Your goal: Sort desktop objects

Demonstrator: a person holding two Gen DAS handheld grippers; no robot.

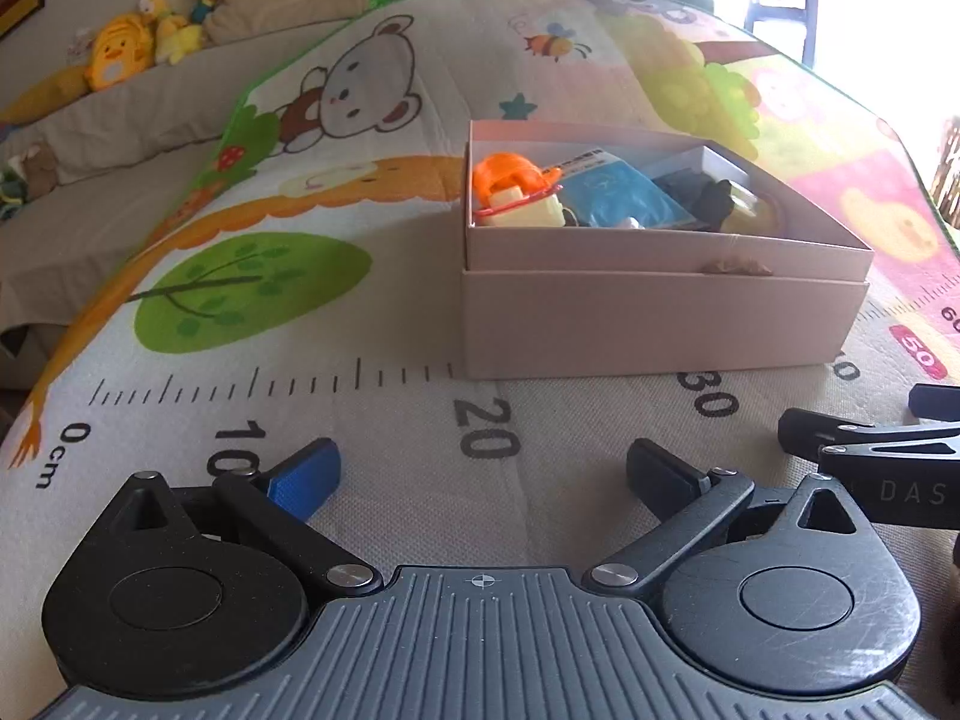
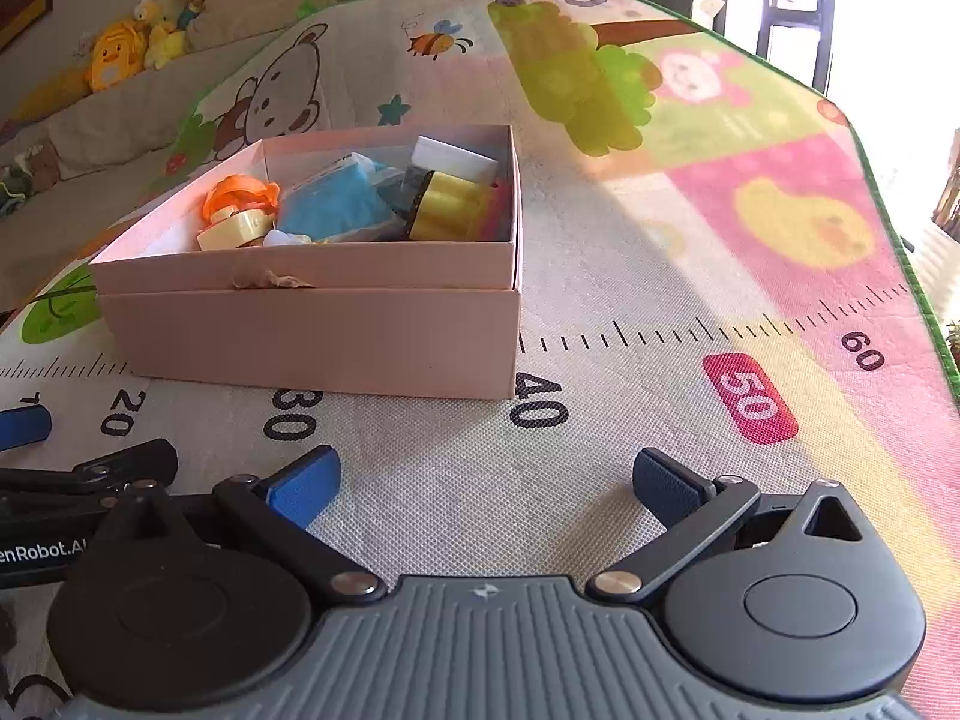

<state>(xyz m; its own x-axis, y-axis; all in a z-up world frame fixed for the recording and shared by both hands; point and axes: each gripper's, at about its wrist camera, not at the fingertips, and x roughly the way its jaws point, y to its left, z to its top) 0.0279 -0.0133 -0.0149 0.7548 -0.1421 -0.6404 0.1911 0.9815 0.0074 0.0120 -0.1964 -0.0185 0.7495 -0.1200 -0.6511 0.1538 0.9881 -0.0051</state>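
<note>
Box [image 1: 654, 324], pale pink cardboard, sits on mat [image 1: 360, 420] w/ printed ruler; its front wall covers ruler marks just past the 20 up to approx the 40. Box is open-topped, inner tray rim raised a bit above outer sleeve, small torn scrap on front rim. Inside: orange toy [image 1: 510, 177] at left end, w/ cream block touching it below; blue packet [image 1: 624, 192] mid; dark item [image 1: 708, 195] next to it; yellow item [image 2: 450, 207] toward right end, w/ white box [image 2: 456, 159] behind it against far wall. Left gripper [image 1: 483, 477] low over mat, just in front of box, jaws spread wide w/ nothing between, only bare mat near the 20 mark; one pad shows blue, the other looks dark in shade. Right gripper [image 2: 486, 480] beside it, also low over mat, between the 30 and 50 marks, jaws released wide, empty. Each gripper's fingers show at the edge of the other's view, so the two are close side by side, apart from box. Neither touches box. Beyond mat: grey sofa [image 1: 120, 120] w/ plush toys [image 1: 120, 54] along its back, picture frames on wall above, bright window glare at right.
</note>
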